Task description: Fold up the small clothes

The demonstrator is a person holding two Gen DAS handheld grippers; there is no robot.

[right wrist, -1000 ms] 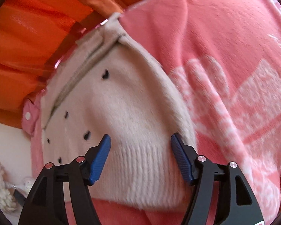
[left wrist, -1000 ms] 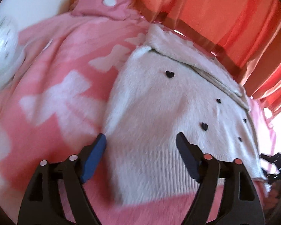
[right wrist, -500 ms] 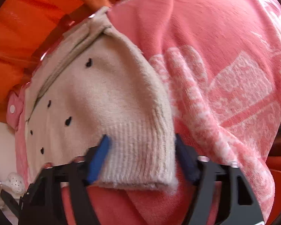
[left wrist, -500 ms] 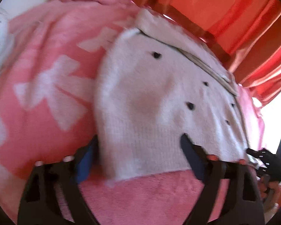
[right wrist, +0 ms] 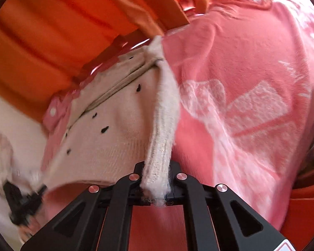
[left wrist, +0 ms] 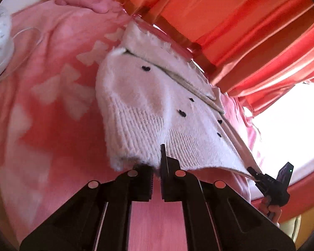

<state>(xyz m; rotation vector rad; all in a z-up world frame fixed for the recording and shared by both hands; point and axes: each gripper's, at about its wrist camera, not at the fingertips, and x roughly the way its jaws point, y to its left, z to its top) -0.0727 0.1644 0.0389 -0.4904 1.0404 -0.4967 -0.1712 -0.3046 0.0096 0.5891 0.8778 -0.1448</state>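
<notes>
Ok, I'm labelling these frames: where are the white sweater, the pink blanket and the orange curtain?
white sweater (left wrist: 148,104): left wrist view, on its fuzzy front panel.
pink blanket (left wrist: 52,129): left wrist view, on bare patterned fabric beside the sweater.
orange curtain (right wrist: 52,41): right wrist view, on a hanging fold.

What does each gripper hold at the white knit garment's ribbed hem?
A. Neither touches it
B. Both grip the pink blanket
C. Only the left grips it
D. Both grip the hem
D: the left gripper and right gripper each pinch the white knit garment at its hem.
</notes>
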